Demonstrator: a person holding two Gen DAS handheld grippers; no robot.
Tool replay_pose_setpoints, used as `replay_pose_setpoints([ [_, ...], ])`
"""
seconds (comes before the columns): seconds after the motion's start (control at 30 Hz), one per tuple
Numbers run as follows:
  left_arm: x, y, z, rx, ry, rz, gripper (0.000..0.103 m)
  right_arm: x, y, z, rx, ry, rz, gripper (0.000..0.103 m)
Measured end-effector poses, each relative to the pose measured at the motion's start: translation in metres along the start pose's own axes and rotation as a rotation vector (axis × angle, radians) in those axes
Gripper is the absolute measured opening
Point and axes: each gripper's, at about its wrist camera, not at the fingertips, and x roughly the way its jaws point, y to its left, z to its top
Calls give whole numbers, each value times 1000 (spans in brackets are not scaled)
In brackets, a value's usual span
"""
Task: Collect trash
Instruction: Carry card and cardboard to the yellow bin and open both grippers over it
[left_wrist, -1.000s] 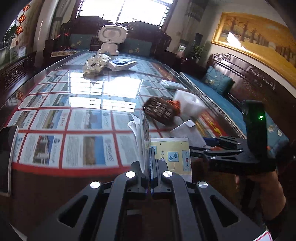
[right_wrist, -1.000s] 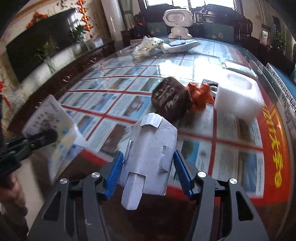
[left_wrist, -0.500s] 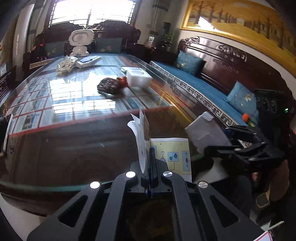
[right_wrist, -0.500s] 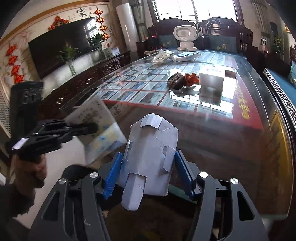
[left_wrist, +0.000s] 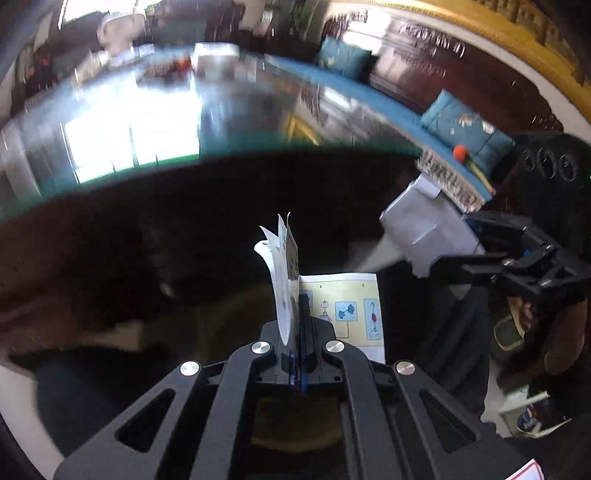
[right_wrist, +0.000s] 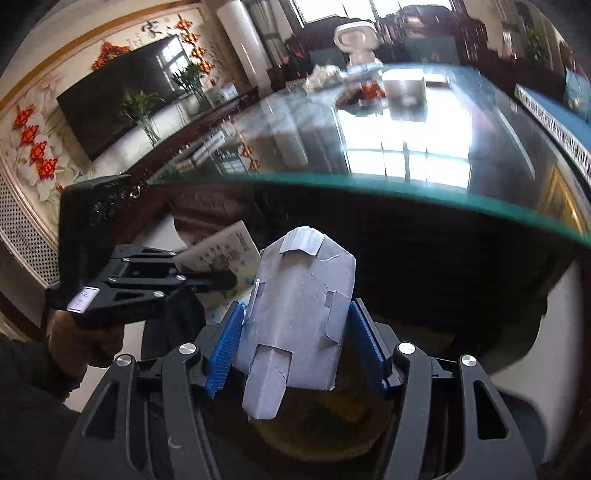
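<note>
- Your left gripper (left_wrist: 295, 314) is clenched on a folded instruction leaflet (left_wrist: 343, 306), centre of the left wrist view; pages fan upward.
- Your right gripper (right_wrist: 295, 343) is grasping a flattened grey cardboard box (right_wrist: 299, 317), blue pads (right_wrist: 225, 343) against both its sides, lower centre of the right wrist view.
- Both grippers sit below the glass edge of the surface (right_wrist: 369, 184).
- More trash on the surface, upper frame: white foam block (right_wrist: 402, 86), something orange-red (right_wrist: 371, 88) beside it. Blurred.
</note>
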Motion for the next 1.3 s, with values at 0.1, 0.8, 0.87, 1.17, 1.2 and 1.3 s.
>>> replay_pose_setpoints([
  [0.1,33,7,-19,-29,84,-19,4,13,-4,-13,32,35,0,58],
  [0.8,41,37,-18,-55,74,128,78,46,-11,-29,30,123,4,59],
  [0.87,47,34,-18,-48,90,137,78,48,-11,-33,31,134,-1,60],
  [1.17,53,35,-24,-60,125,162,78,65,-16,-54,58,188,-40,82],
  [1.2,53,34,-24,-57,128,167,78,65,-14,-54,43,190,-43,82],
  [1.3,54,31,-22,-52,131,172,78,65,-11,-55,25,192,-38,82],
])
